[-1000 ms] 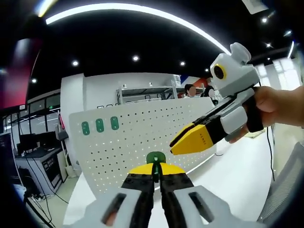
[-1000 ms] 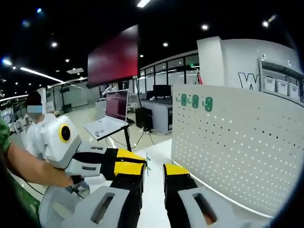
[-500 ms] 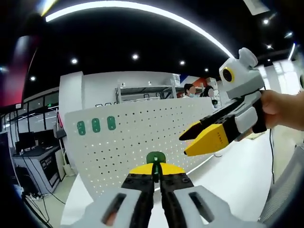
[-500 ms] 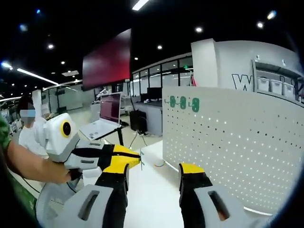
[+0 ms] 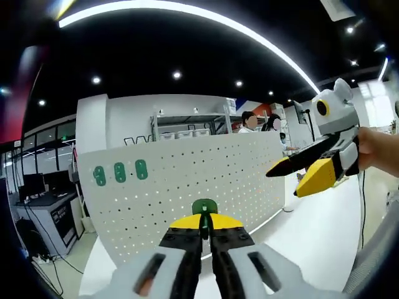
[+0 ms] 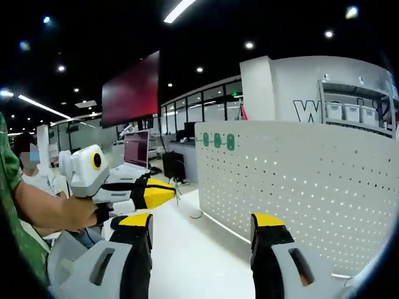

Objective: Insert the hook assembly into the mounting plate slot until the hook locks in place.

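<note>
Standing upright on the white table (image 5: pixel 312 230), the white pegboard (image 5: pixel 187 180) is spreading across the far side of both views, with three green hooks (image 5: pixel 120 172) already sitting in its upper left corner. In the left gripper view, the left gripper (image 5: pixel 205 225) is holding its yellow-tipped jaws clenched on a small green hook (image 5: pixel 204 207), whose rounded top is poking up just above the jaw tips, in front of the lower part of the pegboard; whether the hook is touching the board cannot be told. At the right of that view, the right gripper (image 5: pixel 299 177) is hanging in a person's hand (image 5: pixel 378 149), with its jaws spread apart and nothing between them, near the pegboard's right end.

In the right gripper view, the right gripper (image 6: pixel 202 225) is showing its two jaws released and wide apart over the bare table (image 6: pixel 199 261), with the pegboard (image 6: pixel 299 187) on the right and the three green hooks (image 6: pixel 217 140) at its top near corner. At the left, the left gripper (image 6: pixel 168 190) is reaching in, held by a hand (image 6: pixel 81 215).
</note>
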Tool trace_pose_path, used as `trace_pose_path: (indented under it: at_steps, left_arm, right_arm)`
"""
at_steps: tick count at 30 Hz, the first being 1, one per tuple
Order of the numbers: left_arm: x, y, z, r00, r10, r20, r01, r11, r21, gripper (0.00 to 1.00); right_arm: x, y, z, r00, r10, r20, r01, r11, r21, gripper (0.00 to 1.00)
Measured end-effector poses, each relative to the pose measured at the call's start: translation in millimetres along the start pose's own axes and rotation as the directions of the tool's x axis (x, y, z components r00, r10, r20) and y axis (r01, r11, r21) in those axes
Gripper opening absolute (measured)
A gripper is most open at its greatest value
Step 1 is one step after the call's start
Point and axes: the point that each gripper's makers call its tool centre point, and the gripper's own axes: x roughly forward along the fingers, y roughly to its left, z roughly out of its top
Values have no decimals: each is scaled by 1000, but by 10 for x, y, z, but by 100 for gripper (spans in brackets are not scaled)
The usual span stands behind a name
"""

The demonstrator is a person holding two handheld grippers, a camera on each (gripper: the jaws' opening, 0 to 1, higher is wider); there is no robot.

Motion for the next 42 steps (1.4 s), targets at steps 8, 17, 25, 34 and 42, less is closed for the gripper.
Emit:
trace_pose_path:
  at_steps: [8, 17, 25, 34, 42]
  left_arm:
    - [168, 106, 228, 998, 45, 35, -44, 999, -4, 3]
    - [446, 167, 494, 992, 93, 79, -91, 995, -34, 3]
    - [647, 134, 589, 990, 100, 97, -96, 994, -50, 3]
    - [814, 212, 613, 987, 131, 94, -126, 990, -62, 3]
    - [1008, 465, 631, 976, 200, 89, -190, 976, -102, 3]
  right_arm:
    - [-275, -42, 1, 1000, -1, -22, 0, 999, -51, 73]
    - [-640, -146, 66, 1000, -22, -19, 20, 998, -65, 75]
    - [-884, -265, 117, 999, -51, -5, 51, 995, -81, 76]
    - [-1160, -441, 216, 996, -72, 61, 75, 996, -47, 76]
    - [-1225, -512, 230, 996, -52, 71, 55, 998, -38, 77]
